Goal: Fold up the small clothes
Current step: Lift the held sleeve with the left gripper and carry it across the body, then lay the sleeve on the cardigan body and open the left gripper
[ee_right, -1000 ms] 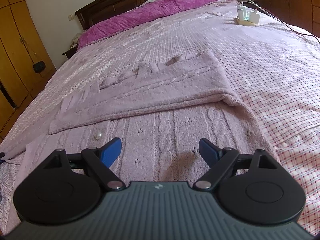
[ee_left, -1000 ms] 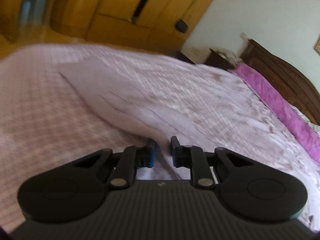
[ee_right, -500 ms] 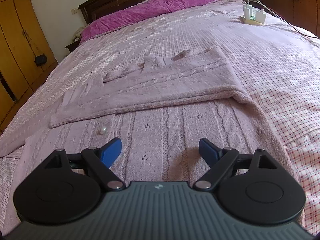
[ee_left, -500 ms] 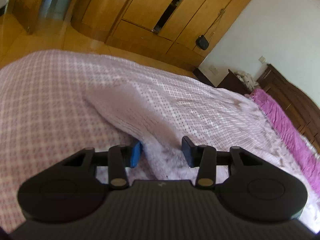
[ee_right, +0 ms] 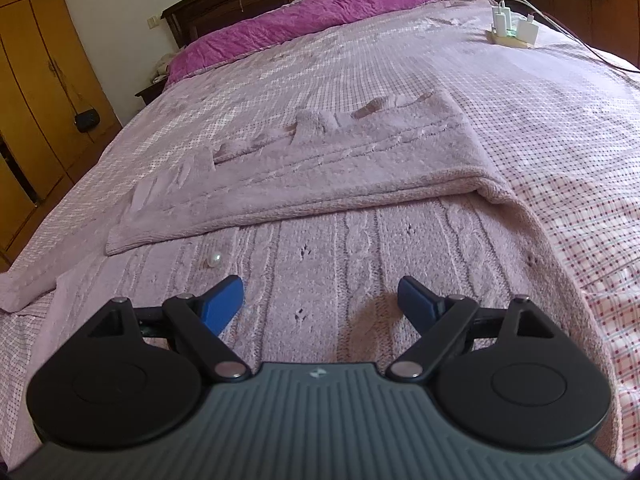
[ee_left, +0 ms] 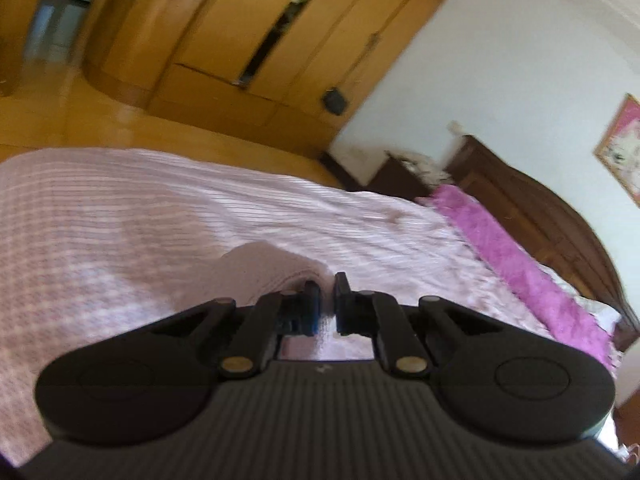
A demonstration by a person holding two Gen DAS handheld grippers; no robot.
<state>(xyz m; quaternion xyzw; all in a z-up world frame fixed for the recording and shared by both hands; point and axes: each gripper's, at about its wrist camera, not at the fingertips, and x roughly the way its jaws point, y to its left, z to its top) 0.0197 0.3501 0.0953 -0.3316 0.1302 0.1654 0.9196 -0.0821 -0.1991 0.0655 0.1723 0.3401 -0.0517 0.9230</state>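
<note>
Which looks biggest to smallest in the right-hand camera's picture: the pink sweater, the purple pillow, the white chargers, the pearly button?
1. Pink sweater
2. Purple pillow, though it lies farther off, so its true size is unsure
3. White chargers, also far away
4. Pearly button

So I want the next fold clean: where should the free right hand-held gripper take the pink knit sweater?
Probably the sweater's right side edge, coming in from the right. That edge lies free on the checked bedspread, so one finger can slip under. The right hand-held gripper is open above the flat middle, which offers nothing to pinch.
</note>
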